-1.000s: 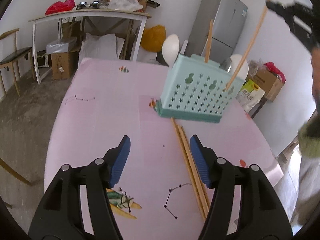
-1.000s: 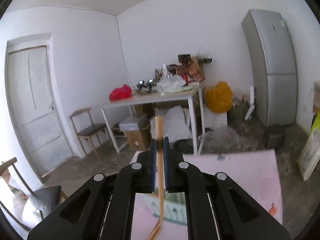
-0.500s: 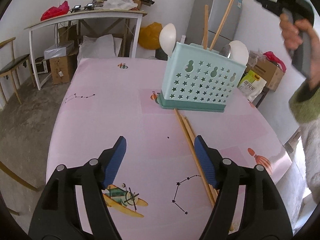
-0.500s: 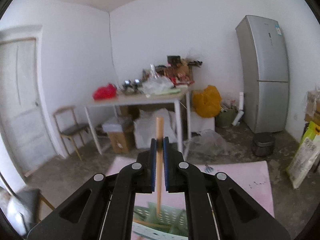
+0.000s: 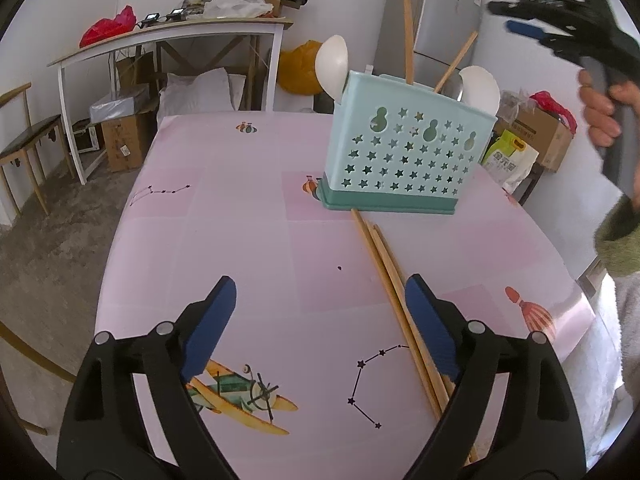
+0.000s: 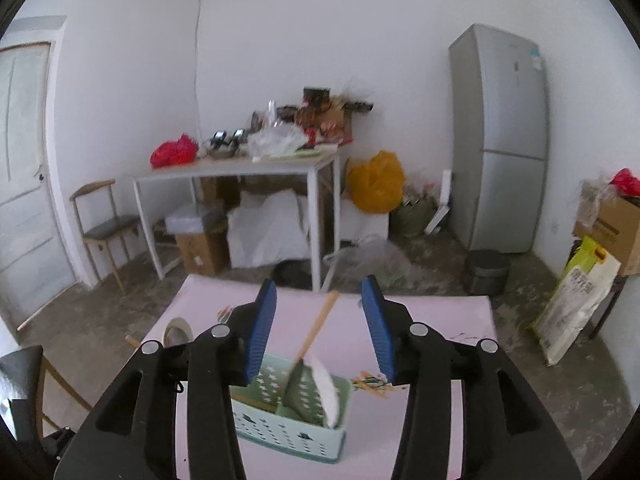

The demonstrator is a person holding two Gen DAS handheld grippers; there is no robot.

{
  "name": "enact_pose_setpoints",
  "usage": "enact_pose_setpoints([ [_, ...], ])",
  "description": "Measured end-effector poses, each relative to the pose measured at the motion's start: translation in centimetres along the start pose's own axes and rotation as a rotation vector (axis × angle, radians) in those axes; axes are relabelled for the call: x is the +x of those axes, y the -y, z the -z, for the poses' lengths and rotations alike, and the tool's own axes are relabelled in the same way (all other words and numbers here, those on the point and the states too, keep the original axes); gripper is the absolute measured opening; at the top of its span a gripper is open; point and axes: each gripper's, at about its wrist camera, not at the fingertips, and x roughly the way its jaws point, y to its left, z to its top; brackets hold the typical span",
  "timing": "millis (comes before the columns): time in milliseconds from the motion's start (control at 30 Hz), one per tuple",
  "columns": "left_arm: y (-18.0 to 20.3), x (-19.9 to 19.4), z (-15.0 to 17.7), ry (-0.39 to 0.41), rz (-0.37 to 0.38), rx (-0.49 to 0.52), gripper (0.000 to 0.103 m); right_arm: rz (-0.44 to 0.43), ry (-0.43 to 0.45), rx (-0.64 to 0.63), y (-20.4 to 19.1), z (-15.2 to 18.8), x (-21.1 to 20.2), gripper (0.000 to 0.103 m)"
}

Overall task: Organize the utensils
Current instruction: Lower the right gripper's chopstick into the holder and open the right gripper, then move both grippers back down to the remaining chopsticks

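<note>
A mint-green star-holed utensil caddy (image 5: pixel 408 160) stands on the pink table (image 5: pixel 240 240). It holds two white spoons (image 5: pixel 334 64) and two wooden chopsticks (image 5: pixel 408 36), one upright and one leaning. Several more chopsticks (image 5: pixel 396 304) lie on the table between the caddy and my left gripper (image 5: pixel 320 316), which is open and empty just above the table. My right gripper (image 6: pixel 320 320) is open and empty, high above the caddy (image 6: pixel 288 412); a leaning chopstick (image 6: pixel 316 328) stands in the caddy below it. The right gripper also shows in the left wrist view (image 5: pixel 516 20).
A white side table (image 5: pixel 168 36) with clutter, a chair (image 5: pixel 24 140), boxes and bags stand beyond the pink table. A grey fridge (image 5: pixel 436 12) stands behind the caddy. The table's right edge (image 5: pixel 576 280) is close to the person's body.
My right gripper carried a chopstick over the caddy, opened and let it go; it now leans in the caddy. My left gripper drew back slightly and stayed open.
</note>
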Motion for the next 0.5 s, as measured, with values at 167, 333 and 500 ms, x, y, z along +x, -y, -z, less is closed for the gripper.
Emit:
enact_pose_setpoints([
  [167,0.4,0.4,0.3,-0.026,-0.031,0.024,0.083,-0.079,0.007,0.03,0.3,2.7,-3.8,0.049],
  [333,1.4,1.5,0.6,-0.075,-0.043,0.068,0.083,-0.136,-0.198,0.02,-1.9,10.4,-3.1,0.049],
  [500,2.8,2.8,0.9,-0.123,-0.05,0.126,0.083,-0.189,-0.423,0.117,-3.1,18.3,-1.5,0.049],
])
